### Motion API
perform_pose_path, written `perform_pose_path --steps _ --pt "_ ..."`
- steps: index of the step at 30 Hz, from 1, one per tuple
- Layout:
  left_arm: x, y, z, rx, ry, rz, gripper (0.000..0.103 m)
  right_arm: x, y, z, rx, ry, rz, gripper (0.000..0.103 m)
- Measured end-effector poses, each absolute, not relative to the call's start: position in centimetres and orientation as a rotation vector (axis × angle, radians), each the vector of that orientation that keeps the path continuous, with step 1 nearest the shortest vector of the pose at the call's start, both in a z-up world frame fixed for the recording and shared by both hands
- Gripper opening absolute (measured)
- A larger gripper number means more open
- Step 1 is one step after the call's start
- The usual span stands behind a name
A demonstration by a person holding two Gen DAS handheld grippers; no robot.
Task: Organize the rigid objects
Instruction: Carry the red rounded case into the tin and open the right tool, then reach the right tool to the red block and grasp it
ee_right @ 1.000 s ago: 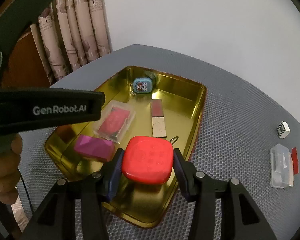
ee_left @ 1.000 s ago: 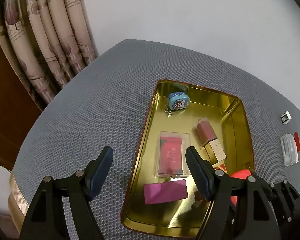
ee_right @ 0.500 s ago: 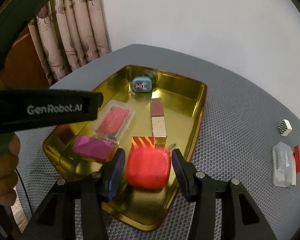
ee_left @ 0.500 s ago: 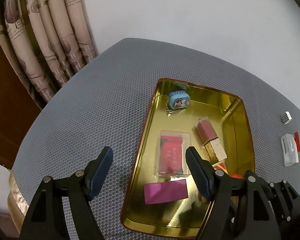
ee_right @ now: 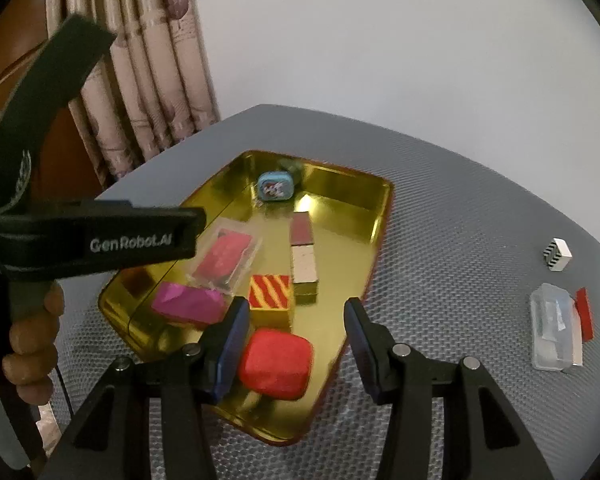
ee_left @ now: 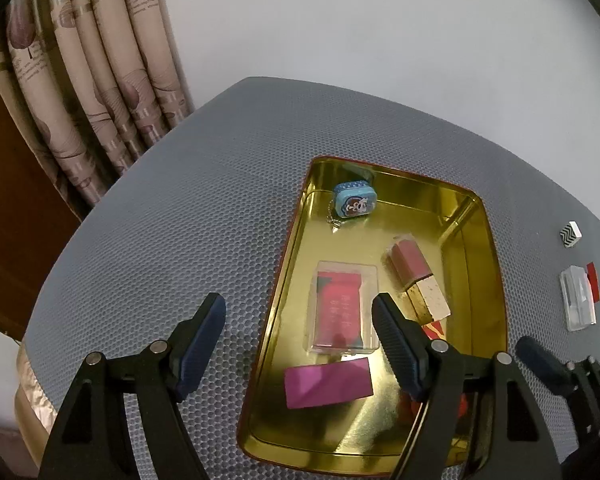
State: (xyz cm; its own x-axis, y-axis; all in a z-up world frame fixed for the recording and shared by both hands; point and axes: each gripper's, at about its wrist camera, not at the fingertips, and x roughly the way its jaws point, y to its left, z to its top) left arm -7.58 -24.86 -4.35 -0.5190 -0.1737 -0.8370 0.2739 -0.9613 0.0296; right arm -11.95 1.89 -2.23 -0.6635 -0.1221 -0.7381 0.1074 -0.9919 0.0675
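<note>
Both grippers are tilted down over the table, each pointing at the gold tray. The right gripper has its jaws spread apart and isn't gripping anything: the red rounded box lies on the tray floor near the front edge, right by the left blue pad, with a clear gap to the right pad, so it's let go. The left gripper hangs with its jaws wide and nothing between them, one pad over the grey mat and the other over the tray; in the right wrist view you can see the person's hand wrapped around its handle. The red box looks like a squashed cube with soft corners and a matte, slightly dimpled top. The tray is shiny metal, rectangular with rounded corners and a reddish outer rim, mirror-like inside. In it: a little blue tin with a cartoon and a bead chain at the far end, a clear plastic case with a red card inside, a magenta block, a long box half maroon half pale, and a red and yellow striped box. Off to the right on the honeycomb-textured mat sit a small black and white zigzag cube and a clear plastic box touching a thin red piece.
</note>
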Motion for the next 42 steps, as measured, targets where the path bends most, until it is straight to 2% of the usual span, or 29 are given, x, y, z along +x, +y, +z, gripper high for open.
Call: perform_pose_path --steps 25,42 --pt "-8.3 -23.1 -5.1 1.384 0.073 -2.531 0.075 -10.7 15.4 -2.7 1.279 -0.210 -3.026 0.050" --pt "-8.3 -21.4 -5.8 1.413 -0.007 -2.535 0.076 -9.1 31.2 -5.1 1.432 -0.134 -3.151 0.050"
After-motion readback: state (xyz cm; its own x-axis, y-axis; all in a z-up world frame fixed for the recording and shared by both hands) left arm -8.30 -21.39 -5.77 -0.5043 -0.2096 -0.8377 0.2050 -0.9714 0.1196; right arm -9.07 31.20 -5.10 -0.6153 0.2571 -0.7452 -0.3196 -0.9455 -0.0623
